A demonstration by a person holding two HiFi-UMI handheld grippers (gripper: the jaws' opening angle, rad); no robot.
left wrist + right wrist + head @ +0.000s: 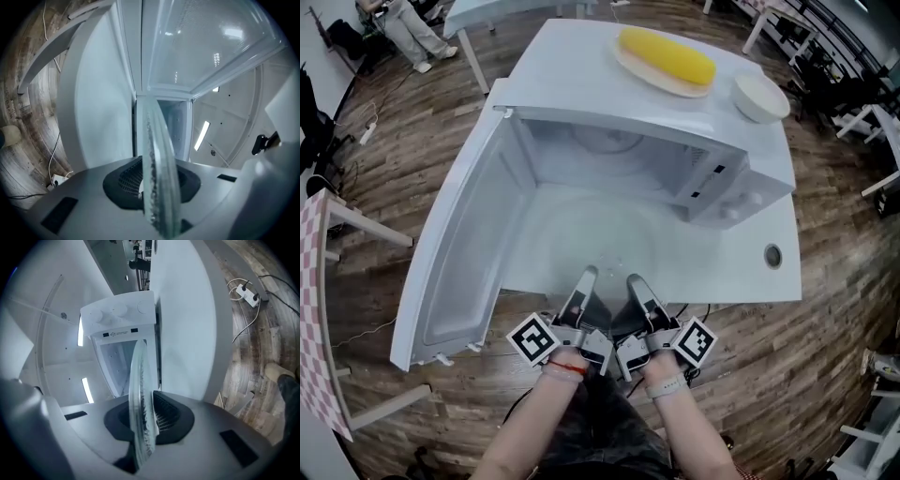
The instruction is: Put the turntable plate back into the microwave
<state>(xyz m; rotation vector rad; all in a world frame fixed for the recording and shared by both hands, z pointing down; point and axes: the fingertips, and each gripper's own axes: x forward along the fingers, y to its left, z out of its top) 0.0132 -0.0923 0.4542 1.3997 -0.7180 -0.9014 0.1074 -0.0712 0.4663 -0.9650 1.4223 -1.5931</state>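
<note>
While clenching glass turntable plate [581, 232] by its rim in left gripper [586, 277] and right gripper [637, 283] over front edge of tabletop [750, 272], yet to seat it inside open microwave [572, 84].

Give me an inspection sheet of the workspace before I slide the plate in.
Surface: white table, bare apart from a cable hole.
Job's things: microwave with its door swung open; glass plate held at the cavity mouth, not set down.
Clutter: corn on a dish and a bowl on the microwave top.
Grippers: left gripper and right gripper both shut on the plate's near rim.
Cables: power strip and leads on the floor.
Surroundings: wood floor, other tables, seated person far back.
</note>
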